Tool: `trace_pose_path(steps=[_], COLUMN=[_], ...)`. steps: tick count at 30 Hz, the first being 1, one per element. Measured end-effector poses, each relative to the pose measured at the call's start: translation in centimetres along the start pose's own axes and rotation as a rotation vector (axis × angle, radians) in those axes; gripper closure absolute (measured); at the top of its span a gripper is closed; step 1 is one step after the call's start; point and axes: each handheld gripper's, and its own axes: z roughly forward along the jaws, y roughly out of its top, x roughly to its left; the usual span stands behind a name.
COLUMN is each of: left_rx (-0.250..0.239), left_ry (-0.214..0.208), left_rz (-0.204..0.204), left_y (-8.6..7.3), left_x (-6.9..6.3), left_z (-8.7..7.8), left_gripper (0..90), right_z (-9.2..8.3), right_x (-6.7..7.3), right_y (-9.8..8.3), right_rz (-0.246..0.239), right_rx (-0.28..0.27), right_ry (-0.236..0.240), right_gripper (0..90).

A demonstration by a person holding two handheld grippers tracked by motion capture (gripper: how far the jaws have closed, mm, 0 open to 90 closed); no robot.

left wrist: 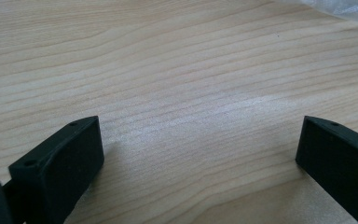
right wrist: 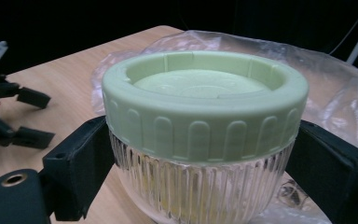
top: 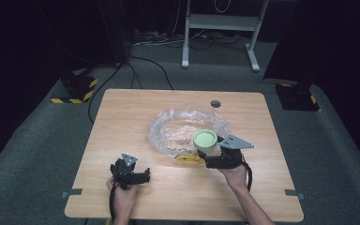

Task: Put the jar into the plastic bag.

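Jar [right wrist: 200, 154] apparently clamped within right gripper [right wrist: 200, 168].

A light wooden table [top: 178, 187] with a small dark round hole [top: 215, 103] near its far edge stands on grey carpet [top: 37, 140]. Beyond it, a white metal frame [top: 220, 21] and black cables [top: 140, 65].

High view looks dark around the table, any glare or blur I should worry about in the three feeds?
High view: surroundings dark, table lit, plastic bag glints. Left gripper view: soft sheen on the wood, left tongs slightly soft. Right gripper view: jar and green lid sharp, background black.
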Motion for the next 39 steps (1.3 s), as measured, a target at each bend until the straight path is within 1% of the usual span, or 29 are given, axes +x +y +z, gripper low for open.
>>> trace_pose_path(steps=[4, 6, 11, 16, 22, 27, 33, 34, 39], left_rx=[0.000, -0.001, -0.001, 0.001, 0.000, -0.003, -0.002, -0.001, -0.003], left_ry=[0.000, 0.000, -0.001, -0.001, -0.001, -0.001, -0.001, -0.002, -0.002], left_rz=[-0.001, -0.001, -0.001, -0.001, 0.000, -0.003, -0.002, -0.001, -0.004], left_y=[0.0, 0.0, 0.0, 0.0, 0.0, 0.0, 0.0, 0.0, 0.0], left_x=[0.0, 0.0, 0.0, 0.0, 0.0, 0.0, 0.0, 0.0, 0.0], left_z=[0.0, 0.0, 0.0, 0.0, 0.0, 0.0, 0.0, 0.0, 0.0], left_gripper=[1.1, 1.1, 1.1, 1.1, 1.1, 1.1, 1.2, 1.2, 1.2], right_z=[0.6, 0.8, 2.0, 3.1, 4.5, 5.2, 6.3, 6.7, 7.4], right_x=[-0.9, -1.0, -1.7, -1.9, -2.1, -2.2, -2.4, -2.4, -2.3], right_y=[0.3, 0.4, 0.6, 0.7, 0.5, 0.2, -0.2, -0.3, -0.5], right_rz=[0.011, 0.011, 0.018, 0.013, 0.031, 0.031, 0.045, 0.044, 0.044], right_rx=[-0.001, 0.000, 0.007, 0.014, 0.024, 0.037, 0.046, 0.050, 0.059], right_ry=[-0.030, -0.035, -0.061, -0.085, -0.103, -0.113, -0.127, -0.135, -0.141], right_gripper=[11.5, 11.5, 11.5, 11.5, 11.4, 11.5, 11.5, 11.4, 11.4])
